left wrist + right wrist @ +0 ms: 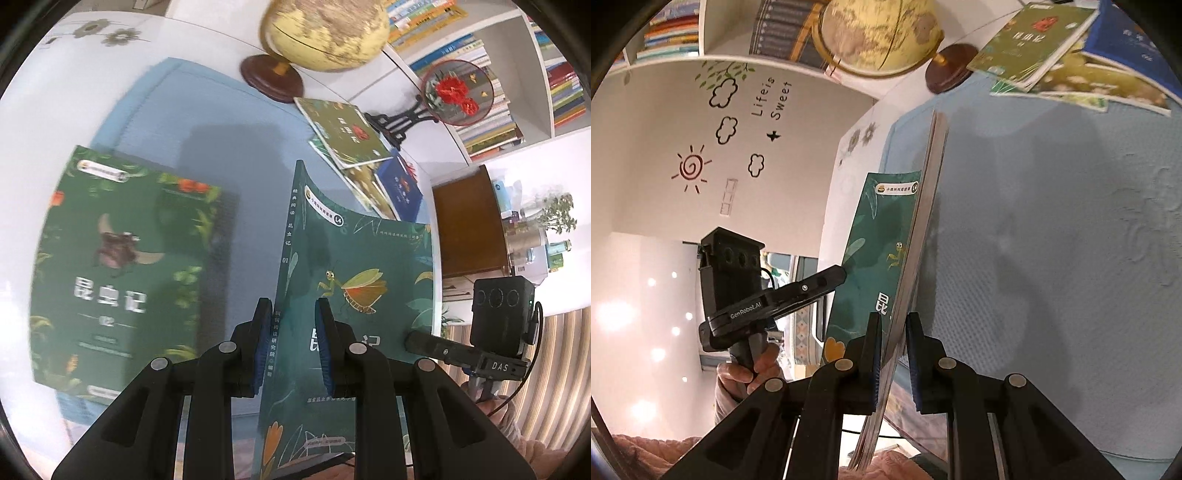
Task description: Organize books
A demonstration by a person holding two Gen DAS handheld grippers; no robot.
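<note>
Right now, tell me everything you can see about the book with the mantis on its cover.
The mantis book is a thin dark-green paperback: a cartoon mantis, leaves, white Chinese title, a small badge near the top, and a spine printed with characters and "01". It is held off the blue mat, tilted and slightly bowed. The left gripper is shut on its spine edge, the right gripper on its page edge, pages showing grey. It touches nothing else visible.
</note>
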